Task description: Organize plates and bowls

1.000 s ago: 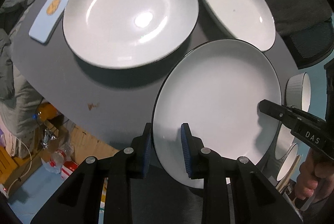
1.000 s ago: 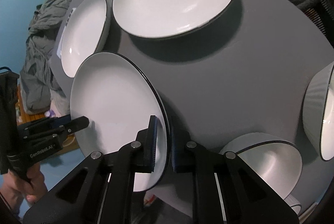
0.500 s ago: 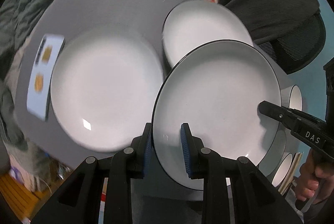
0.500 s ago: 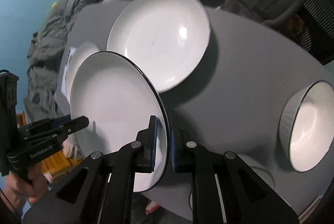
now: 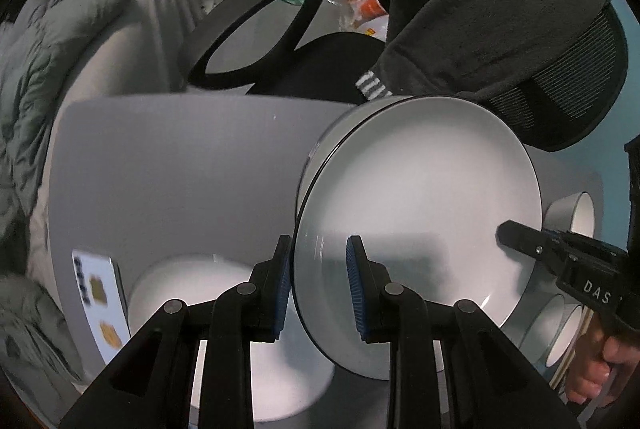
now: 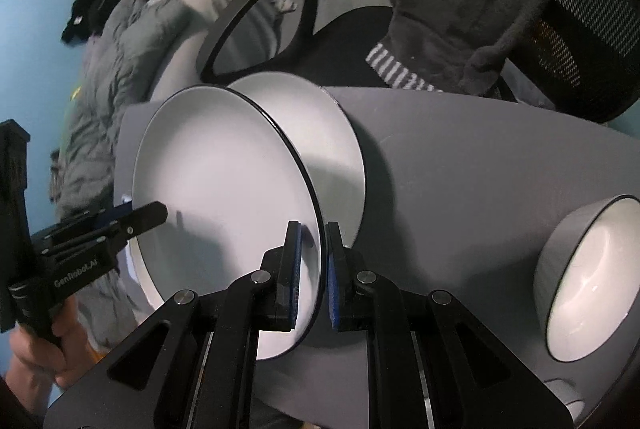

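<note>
White plate (image 5: 420,213), tilted on edge mid-frame, rim pinched by left gripper (image 5: 320,285) and right gripper (image 6: 312,269) fingers.

plates (image 5: 420,213): 3 | bowls (image 6: 588,277): 3 | phone (image 5: 98,293): 1 | chair (image 5: 320,65): 1

grey table (image 5: 180,169), plates (image 6: 332,133), bowls (image 6: 592,277), phone (image 5: 98,297)

Home bedroom: rumpled duvet (image 5: 24,101), office chair (image 5: 560,89), table (image 5: 180,169).
</note>
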`<state>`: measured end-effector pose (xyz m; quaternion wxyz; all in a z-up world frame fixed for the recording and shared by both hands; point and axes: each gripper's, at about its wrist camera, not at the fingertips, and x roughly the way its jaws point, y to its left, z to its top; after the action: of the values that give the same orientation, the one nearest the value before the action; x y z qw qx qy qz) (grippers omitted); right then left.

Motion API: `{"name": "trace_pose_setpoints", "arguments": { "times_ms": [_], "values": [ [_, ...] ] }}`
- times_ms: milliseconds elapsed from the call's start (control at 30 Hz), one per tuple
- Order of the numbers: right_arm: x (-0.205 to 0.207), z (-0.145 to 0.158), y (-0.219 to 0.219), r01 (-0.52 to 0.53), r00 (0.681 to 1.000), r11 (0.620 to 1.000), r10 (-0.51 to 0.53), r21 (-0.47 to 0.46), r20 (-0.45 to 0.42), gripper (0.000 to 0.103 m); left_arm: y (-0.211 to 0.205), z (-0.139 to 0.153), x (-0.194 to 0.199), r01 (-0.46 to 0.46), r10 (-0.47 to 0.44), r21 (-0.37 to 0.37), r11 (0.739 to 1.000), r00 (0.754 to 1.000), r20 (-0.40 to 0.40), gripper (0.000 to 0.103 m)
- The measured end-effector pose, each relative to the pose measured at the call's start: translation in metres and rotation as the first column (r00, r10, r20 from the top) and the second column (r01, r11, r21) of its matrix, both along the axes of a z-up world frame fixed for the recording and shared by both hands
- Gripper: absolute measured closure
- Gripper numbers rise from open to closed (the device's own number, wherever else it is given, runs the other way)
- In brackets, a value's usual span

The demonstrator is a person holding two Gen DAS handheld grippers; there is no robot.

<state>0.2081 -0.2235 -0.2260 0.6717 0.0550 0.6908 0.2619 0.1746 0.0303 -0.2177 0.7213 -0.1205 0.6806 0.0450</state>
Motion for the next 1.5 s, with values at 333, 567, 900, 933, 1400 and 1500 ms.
{"name": "trace_pose_setpoints", "arguments": {
  "times_ms": [333, 567, 900, 933, 1400, 1500],
  "values": [
    [0.009, -0.025, 0.013, 0.114, 0.991, 0.992, -0.117, -0.044, -0.066, 0.091, 0.01, -0.021, 0.024, 0.1, -0.1, -0.009, 0.995, 0.994, -0.039, 0.077],
    [0.011, -0.027, 0.01, 0.176, 0.981, 0.981, -0.182, -0.086, -0.061, 0.089, 0.006, -0.03, 0.03, 0.138, -0.14, -0.049, 0.989, 0.989, -0.043, 0.077],
    [0.009, -0.021, 0.012, 0.22, 0.972, 0.969, -0.228, -0.113, -0.057, 0.074, 0.005, -0.028, 0.03, 0.195, -0.196, -0.055, 0.979, 0.98, -0.016, 0.077],
    [0.008, -0.021, 0.013, 0.223, 0.972, 0.968, -0.23, -0.115, -0.054, 0.073, 0.005, -0.027, 0.029, 0.2, -0.201, -0.056, 0.978, 0.98, -0.015, 0.077],
    [0.003, -0.013, 0.014, 0.303, 0.949, 0.942, -0.311, -0.141, -0.039, 0.061, 0.007, -0.019, 0.025, 0.236, -0.235, -0.081, 0.968, 0.972, 0.016, 0.071],
    [0.002, -0.011, 0.013, 0.317, 0.945, 0.937, -0.325, -0.149, -0.03, 0.059, 0.007, -0.019, 0.025, 0.232, -0.231, -0.086, 0.969, 0.973, 0.015, 0.067]
  ]
}}
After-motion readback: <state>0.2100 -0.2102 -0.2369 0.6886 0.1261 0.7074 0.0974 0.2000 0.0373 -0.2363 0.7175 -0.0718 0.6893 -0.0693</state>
